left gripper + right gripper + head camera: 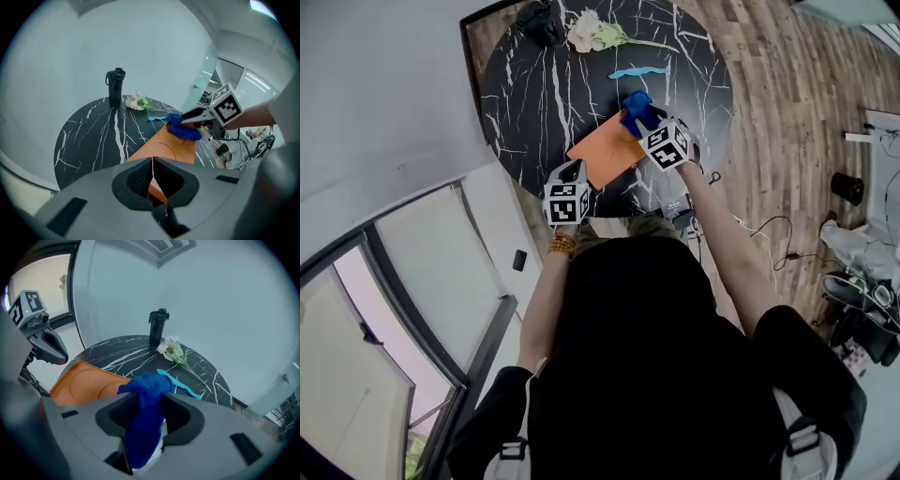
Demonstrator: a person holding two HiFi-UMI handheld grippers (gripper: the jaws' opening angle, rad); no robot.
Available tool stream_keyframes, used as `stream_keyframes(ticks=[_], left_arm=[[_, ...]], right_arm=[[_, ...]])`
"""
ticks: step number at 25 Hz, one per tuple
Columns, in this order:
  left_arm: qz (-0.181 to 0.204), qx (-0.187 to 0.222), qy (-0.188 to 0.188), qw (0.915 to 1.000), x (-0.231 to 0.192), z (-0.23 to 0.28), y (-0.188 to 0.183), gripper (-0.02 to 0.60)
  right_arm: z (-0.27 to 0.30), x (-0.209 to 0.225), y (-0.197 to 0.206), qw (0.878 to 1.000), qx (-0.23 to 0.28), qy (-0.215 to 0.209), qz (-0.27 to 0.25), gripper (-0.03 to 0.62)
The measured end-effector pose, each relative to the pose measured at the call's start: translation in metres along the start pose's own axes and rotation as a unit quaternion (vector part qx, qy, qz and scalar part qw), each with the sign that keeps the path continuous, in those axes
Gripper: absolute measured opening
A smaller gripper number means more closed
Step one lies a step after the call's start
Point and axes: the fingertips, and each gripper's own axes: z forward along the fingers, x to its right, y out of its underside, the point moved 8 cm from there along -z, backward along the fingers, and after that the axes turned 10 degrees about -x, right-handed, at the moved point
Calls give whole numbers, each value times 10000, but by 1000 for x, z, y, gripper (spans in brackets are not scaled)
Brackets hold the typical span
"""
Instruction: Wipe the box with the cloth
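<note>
Got the blue cloth [146, 389] pinched in the right tongs [146, 414], wad sitting on the far end of the orange box [165, 144]. Stretches lengthwise from there back to the left tongs [152, 180], pressed together on what looks like its thin near edge. Probably means wiping toward the left tongs. Can only see cloth-on-box contact from the left gripper view; blocked by the cloth itself in the right one.

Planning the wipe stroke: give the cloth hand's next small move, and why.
Probably draw the right gripper and its blue cloth along the top of the orange box toward the left gripper. The cloth sits at the box's far end, the rest of the top lies nearer, and that gripper is shut on the near edge, steadying it.
</note>
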Motion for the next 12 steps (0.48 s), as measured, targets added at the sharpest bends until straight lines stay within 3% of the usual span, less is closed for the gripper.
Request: stream_keyframes(ticks=[4,6,9,12], left_arm=[[-51,-282,-174,9994,-5,8,7,16],[-129,-419,-195,9988,-8,13,9,74],[-314,-438,-78,9985,-10,16,10,74],[-250,-406,-18,9989,-11,14,9,66]], right_arm=[[12,1,3,9992,-113,-230,302,146],[15,4,3,9978,-52,-333,569,144],[20,6,3,9939,-14,-534,962,142],[19,3,1,9929,-18,-548,1058,138]])
